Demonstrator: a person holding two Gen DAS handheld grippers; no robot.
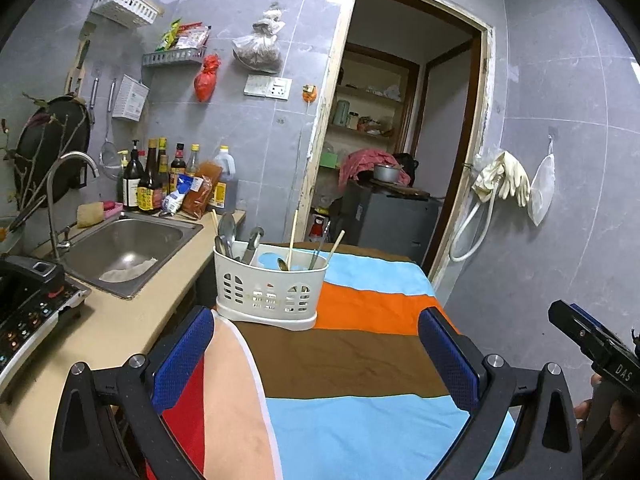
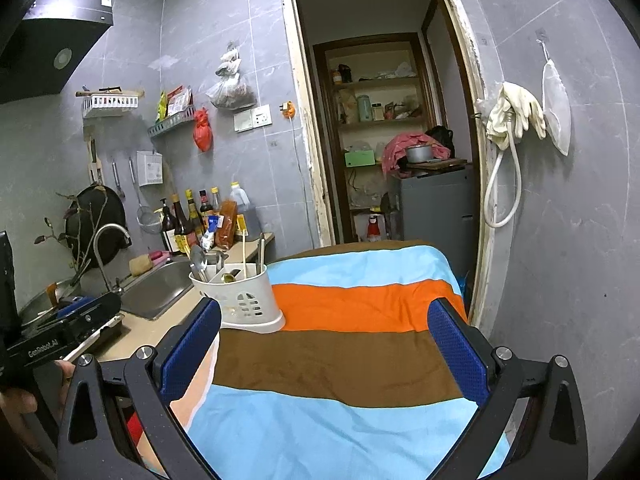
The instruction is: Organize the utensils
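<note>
A white slotted utensil holder [image 1: 270, 292] stands on the striped cloth [image 1: 360, 360] at the table's left side, holding spoons [image 1: 227, 232], chopsticks [image 1: 293, 236] and other utensils. It also shows in the right wrist view [image 2: 240, 296]. My left gripper [image 1: 316, 356] is open and empty, held above the cloth in front of the holder. My right gripper [image 2: 326, 348] is open and empty above the cloth, to the right of the holder. The right gripper's body [image 1: 592, 344] shows at the left wrist view's right edge.
A steel sink [image 1: 124, 252] with a faucet [image 1: 64, 192] sits in the counter left of the table. Sauce bottles [image 1: 160, 176] stand behind it. An induction cooker [image 1: 28, 308] is at the near left. A doorway [image 1: 400, 120] opens behind the table.
</note>
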